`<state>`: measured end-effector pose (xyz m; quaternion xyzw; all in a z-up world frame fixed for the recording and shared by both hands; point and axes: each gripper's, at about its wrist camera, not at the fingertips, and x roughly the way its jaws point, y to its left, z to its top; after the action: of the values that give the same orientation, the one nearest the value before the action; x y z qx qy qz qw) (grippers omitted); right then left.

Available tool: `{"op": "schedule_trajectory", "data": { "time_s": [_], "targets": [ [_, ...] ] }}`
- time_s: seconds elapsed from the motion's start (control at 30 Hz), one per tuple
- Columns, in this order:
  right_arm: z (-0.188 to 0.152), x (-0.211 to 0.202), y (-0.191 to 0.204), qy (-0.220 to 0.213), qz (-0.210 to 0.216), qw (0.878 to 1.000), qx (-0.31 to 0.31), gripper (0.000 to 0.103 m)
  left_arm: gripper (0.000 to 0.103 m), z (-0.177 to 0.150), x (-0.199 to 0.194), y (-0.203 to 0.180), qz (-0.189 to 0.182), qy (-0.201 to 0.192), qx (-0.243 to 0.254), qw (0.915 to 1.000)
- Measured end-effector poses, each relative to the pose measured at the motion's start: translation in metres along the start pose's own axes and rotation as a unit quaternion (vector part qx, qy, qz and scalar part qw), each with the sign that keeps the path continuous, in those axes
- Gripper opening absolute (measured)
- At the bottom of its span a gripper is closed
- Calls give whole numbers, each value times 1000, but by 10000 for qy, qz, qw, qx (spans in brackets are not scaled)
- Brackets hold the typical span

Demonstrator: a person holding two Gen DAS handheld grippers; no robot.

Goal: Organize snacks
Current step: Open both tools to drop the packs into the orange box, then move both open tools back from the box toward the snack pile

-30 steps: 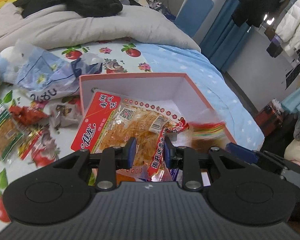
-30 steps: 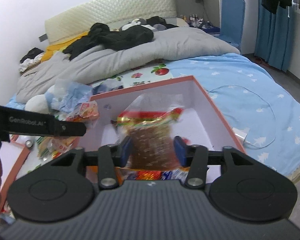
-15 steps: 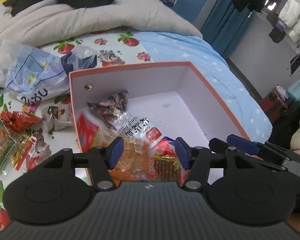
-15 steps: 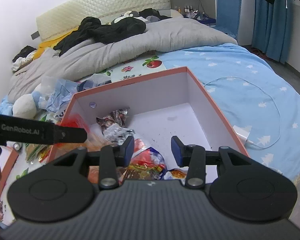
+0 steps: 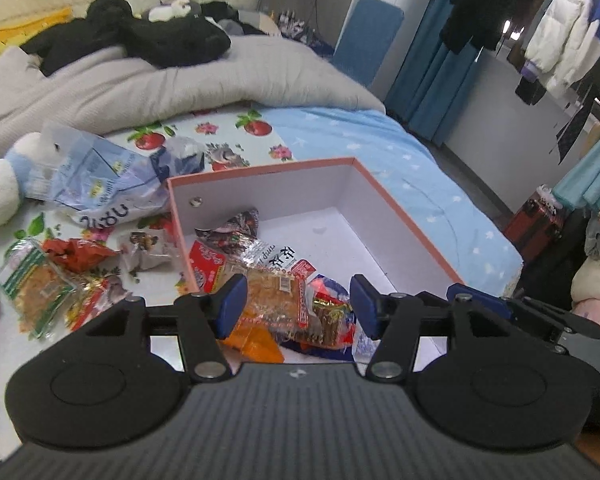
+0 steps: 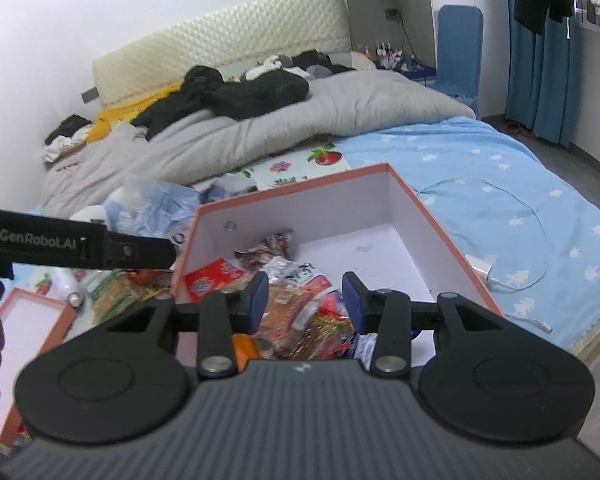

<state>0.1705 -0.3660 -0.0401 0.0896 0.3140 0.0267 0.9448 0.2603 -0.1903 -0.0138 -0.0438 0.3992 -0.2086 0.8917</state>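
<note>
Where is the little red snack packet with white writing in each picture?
Left wrist view: red snack packet inside the box, by its left wall, just above the left gripper's left finger.
Right wrist view: same packet left of centre, by the box's left wall.
Shared landmark: the orange-rimmed box.

The bed [image 5: 399, 152] bears an open box [image 5: 399, 216], loose snack packets [image 5: 60, 276] and a grey duvet [image 5: 180, 88].

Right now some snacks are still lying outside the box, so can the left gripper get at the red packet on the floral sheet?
Probably yes. The left gripper is open and empty above the box; the red packet lies uncovered to its left, beyond the box's wall, with nothing on top of it.
</note>
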Motion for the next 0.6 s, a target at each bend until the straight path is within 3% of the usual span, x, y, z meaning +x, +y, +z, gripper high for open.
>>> {"op": "schedule_trajectory", "data": {
  "time_s": [0.6],
  "targets": [
    [-42,-87,78,-457,573,9967,-342,44,63,-91,-155,37,363,-616,-235,9972]
  ]
}}
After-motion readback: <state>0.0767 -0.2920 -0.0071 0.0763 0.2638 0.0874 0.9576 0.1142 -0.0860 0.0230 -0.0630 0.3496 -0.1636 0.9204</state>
